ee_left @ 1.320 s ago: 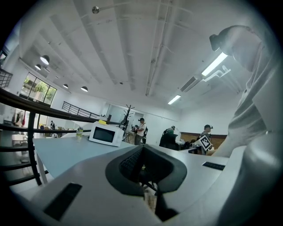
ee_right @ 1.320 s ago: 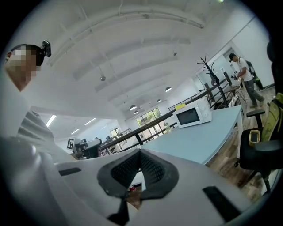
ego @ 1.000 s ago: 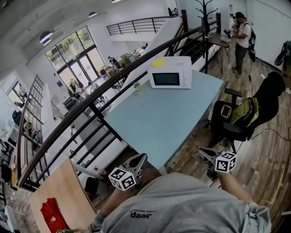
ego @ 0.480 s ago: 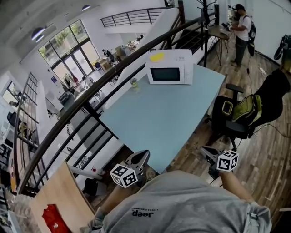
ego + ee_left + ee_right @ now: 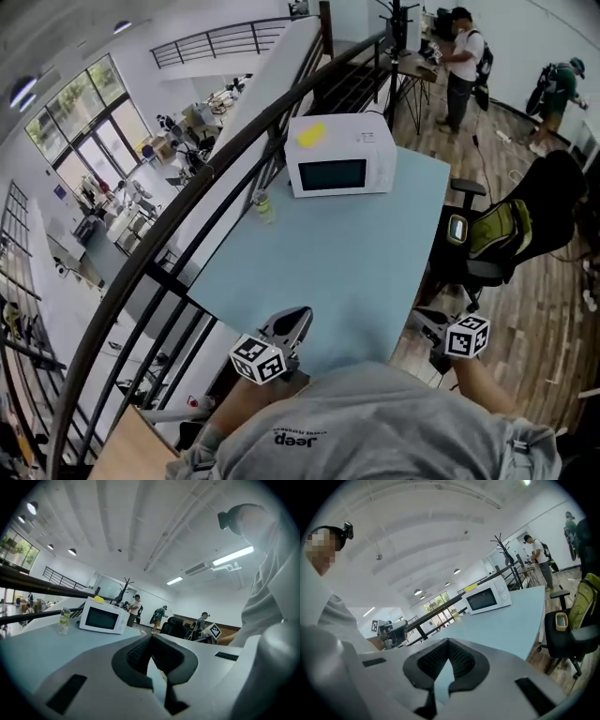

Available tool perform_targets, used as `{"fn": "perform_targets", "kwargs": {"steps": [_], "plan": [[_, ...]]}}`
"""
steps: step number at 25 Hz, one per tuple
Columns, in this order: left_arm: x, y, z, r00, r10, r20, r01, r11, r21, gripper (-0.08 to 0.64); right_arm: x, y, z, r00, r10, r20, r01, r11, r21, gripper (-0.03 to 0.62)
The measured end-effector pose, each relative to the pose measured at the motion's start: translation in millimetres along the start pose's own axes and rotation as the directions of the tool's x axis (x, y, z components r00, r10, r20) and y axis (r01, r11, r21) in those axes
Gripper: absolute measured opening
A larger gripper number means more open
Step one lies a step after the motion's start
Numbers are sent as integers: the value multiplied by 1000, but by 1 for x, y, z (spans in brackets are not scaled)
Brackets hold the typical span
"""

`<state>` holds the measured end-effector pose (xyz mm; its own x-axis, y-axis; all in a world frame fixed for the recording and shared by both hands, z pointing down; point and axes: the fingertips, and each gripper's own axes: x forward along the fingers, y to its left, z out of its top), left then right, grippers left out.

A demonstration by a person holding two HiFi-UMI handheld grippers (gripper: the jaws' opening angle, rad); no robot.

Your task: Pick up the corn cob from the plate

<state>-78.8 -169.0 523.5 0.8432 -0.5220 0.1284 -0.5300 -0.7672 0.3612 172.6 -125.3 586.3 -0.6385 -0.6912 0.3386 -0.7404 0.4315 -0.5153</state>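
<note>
No corn cob and no plate show in any view. My left gripper (image 5: 298,317) hovers at the near edge of the light blue table (image 5: 337,253), its jaws closed tip to tip with nothing between them; the left gripper view shows the same gripper (image 5: 151,637) pointing across the tabletop. My right gripper (image 5: 419,314) is held off the table's near right corner, over the wooden floor, also shut and empty, and the right gripper view has this gripper (image 5: 448,640) facing the table. A white microwave (image 5: 339,155) stands at the far end with something yellow (image 5: 311,133) on top.
A small bottle (image 5: 263,206) stands left of the microwave by the dark railing (image 5: 216,178). A black office chair with a green backpack (image 5: 506,230) sits right of the table. Two people (image 5: 462,66) stand in the background by a desk.
The whole head view has shifted: the table and microwave have come nearer and swung toward the middle. Both grippers keep their places low in the view, still shut and empty.
</note>
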Motion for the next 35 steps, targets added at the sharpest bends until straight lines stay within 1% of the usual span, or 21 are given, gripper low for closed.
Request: {"fn": "perform_targets", "kwargs": {"steps": [3, 7, 10, 13, 15, 17, 20, 22, 23, 24, 26, 27, 28, 29, 31, 32, 33, 35], "plan": [[4, 42, 14, 998, -50, -25, 51, 998, 27, 18, 31, 9, 13, 999, -44, -3, 44, 999, 9, 17], [20, 84, 21, 996, -84, -24, 84, 996, 22, 18, 55, 17, 17, 997, -59, -39, 59, 998, -13, 17], [37, 94, 20, 997, -80, 1, 80, 997, -7, 18, 54, 5, 10, 994, -73, -76, 72, 997, -21, 16], [47, 86, 24, 998, -64, 7, 64, 998, -9, 18, 49, -6, 11, 993, -69, -98, 66, 997, -35, 17], [54, 78, 27, 999, -39, 0, 39, 999, 0, 18, 47, -14, 15, 992, -53, -117, 43, 996, -82, 17], [63, 73, 28, 1000, 3, 1, -3, 1000, -8, 18, 46, -30, 24, 989, -37, -142, 15, 989, -150, 17], [78, 66, 42, 999, 43, 11, -43, 999, 10, 18, 51, -54, 63, 989, -1, -148, -39, 963, -268, 18], [84, 66, 54, 998, 64, 7, -64, 997, 45, 18, 60, -66, 98, 989, 18, -145, -68, 934, -351, 18], [86, 68, 61, 997, 75, 7, -75, 995, 63, 18, 66, -70, 116, 989, 23, -144, -79, 914, -397, 18], [86, 71, 70, 996, 86, 10, -87, 993, 80, 18, 74, -71, 135, 989, 24, -144, -87, 888, -451, 18], [84, 81, 91, 994, 103, 24, -105, 989, 108, 18, 92, -69, 173, 988, 19, -154, -104, 816, -568, 23], [83, 86, 101, 994, 108, 33, -111, 987, 119, 18, 102, -67, 191, 987, 15, -163, -114, 776, -620, 38], [83, 91, 110, 993, 110, 42, -114, 985, 129, 18, 111, -64, 208, 985, 10, -172, -123, 737, -664, 68], [83, 97, 118, 993, 111, 49, -117, 984, 138, 18, 121, -60, 224, 984, 5, -180, -132, 699, -703, 101], [85, 111, 131, 992, 112, 58, -120, 981, 154, 18, 143, -55, 254, 981, -4, -193, -147, 628, -764, 120], [88, 120, 136, 992, 113, 62, -122, 980, 159, 18, 156, -54, 268, 981, -7, -196, -153, 602, -784, 123], [92, 129, 141, 991, 116, 66, -125, 979, 163, 18, 169, -54, 282, 980, -9, -199, -157, 582, -798, 127], [99, 149, 150, 990, 122, 72, -132, 977, 168, 18, 198, -56, 308, 978, -15, -206, -162, 563, -811, 141]]}}
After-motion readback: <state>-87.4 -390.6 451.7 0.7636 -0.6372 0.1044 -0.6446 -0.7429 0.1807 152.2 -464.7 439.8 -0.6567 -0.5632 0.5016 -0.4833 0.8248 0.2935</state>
